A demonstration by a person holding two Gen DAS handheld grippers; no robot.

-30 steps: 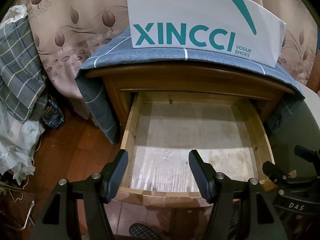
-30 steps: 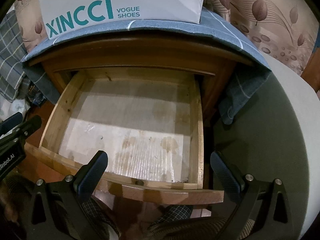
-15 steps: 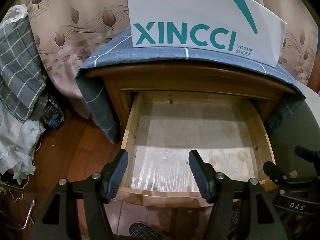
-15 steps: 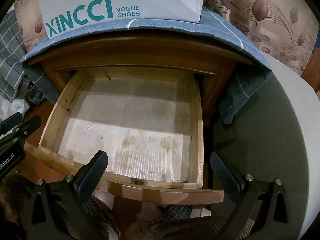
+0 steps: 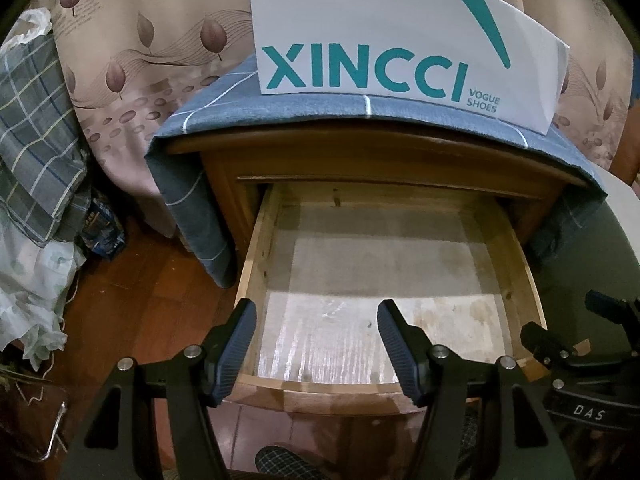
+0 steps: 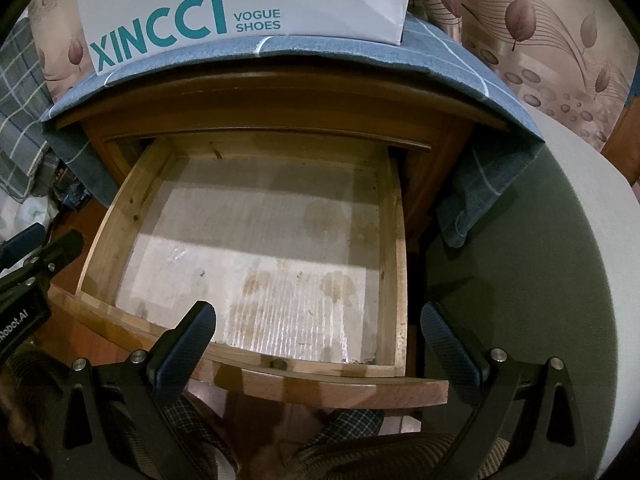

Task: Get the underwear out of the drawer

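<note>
Both grippers hang over the pulled-out drawer (image 5: 256,264), pointing down into it. Your left gripper (image 5: 316,340) has its fingers apart, nothing between the pads; through the gap you see the drawer's pale, streaked liner (image 5: 360,320). Your right gripper (image 6: 320,340) stands wider apart, also holding nothing, its right finger (image 6: 448,344) out past the drawer's right wall, over the grey-green surface (image 6: 520,260) beside the cabinet.

Underwear: you cannot find it in either view. What shows of the drawer floor is liner only, with brown stains (image 6: 336,284) toward the right front; the back strip lies in shadow under the cabinet top.

The drawer belongs to a wooden bedside cabinet (image 5: 400,160). Draped over its top, a blue cloth with white lines (image 5: 224,96), hanging down both sides. On the cloth stands a white shoebox (image 5: 360,40) printed "XINCCI VOGUE SHOES" in teal.

Left of the cabinet: plaid fabric (image 5: 32,120) heaped above white plastic bags (image 5: 32,280), on a reddish wooden floor (image 5: 140,300). Behind it all, a beige curtain with leaf print (image 5: 160,20).

Checked trouser legs (image 6: 352,420) show below the drawer front in the right view.
</note>
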